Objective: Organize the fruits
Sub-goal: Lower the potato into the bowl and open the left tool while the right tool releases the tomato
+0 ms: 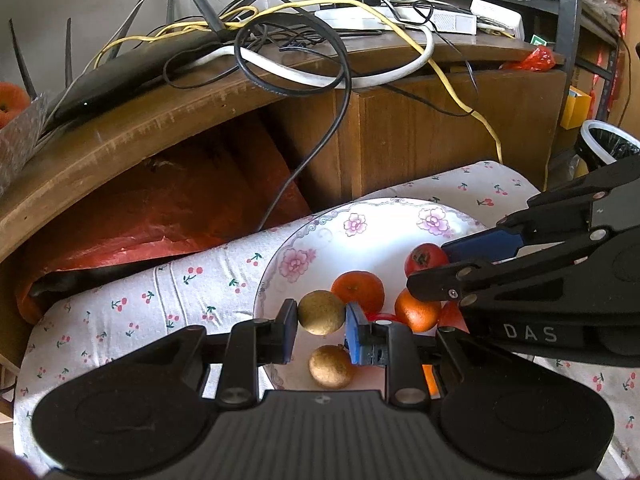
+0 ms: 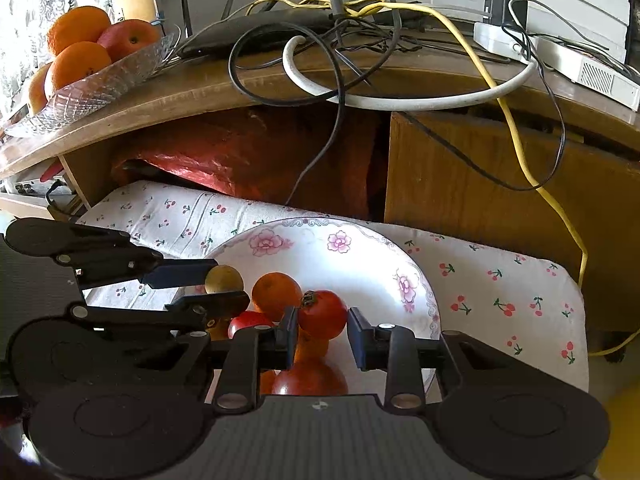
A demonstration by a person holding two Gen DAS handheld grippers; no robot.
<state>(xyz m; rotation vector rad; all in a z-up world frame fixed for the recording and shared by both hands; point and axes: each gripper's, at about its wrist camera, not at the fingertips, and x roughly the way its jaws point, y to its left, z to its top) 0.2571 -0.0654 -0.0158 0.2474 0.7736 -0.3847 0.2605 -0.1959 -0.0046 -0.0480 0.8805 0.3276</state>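
Note:
A flowered white plate (image 1: pixel 320 240) (image 2: pixel 360 264) sits on a cherry-print cloth. My left gripper (image 1: pixel 321 317) (image 2: pixel 228 282) is shut on a round brown fruit (image 1: pixel 321 312) (image 2: pixel 224 278), held just above the plate's near rim. A second brown fruit (image 1: pixel 331 366) lies below it on the plate. Two oranges (image 1: pixel 357 291) (image 1: pixel 417 309) rest mid-plate. My right gripper (image 2: pixel 323 322) (image 1: pixel 427 264) is closed around a red fruit (image 2: pixel 323 314) (image 1: pixel 425 259) with a dark stem cap. More red and orange fruit (image 2: pixel 310 378) lies partly hidden under its fingers.
A wooden cabinet (image 2: pixel 480 168) stands right behind the cloth, its top strewn with a router (image 2: pixel 260 28) and tangled cables (image 1: pixel 288 60). A glass bowl (image 2: pixel 100 80) of oranges and an apple is on its left end. A red plastic bag (image 1: pixel 160 208) fills the shelf below.

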